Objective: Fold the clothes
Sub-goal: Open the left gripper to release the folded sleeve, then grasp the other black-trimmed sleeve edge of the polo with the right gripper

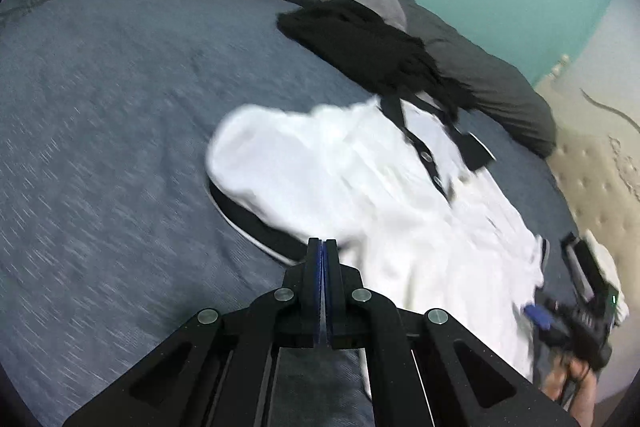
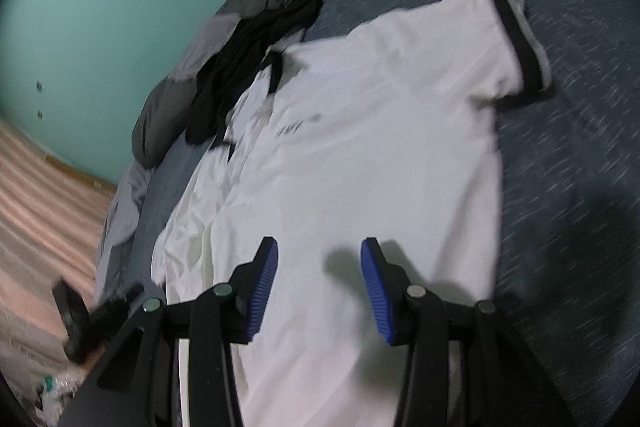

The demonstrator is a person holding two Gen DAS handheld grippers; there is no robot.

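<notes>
A white polo shirt is spread on a blue bedspread, its collar toward one o'clock under dark clothing. The left gripper is clenched at a black-trimmed sleeve; whether cloth is pinched cannot be told. The right gripper is held released above the hem. The sleeve is best laid flat across the body. Motion blur hides detail.

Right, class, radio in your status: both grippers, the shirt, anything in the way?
Left gripper shut, pinching the white polo shirt's black-trimmed sleeve. Right gripper open above the hem. Black garment touching the collar.
</notes>
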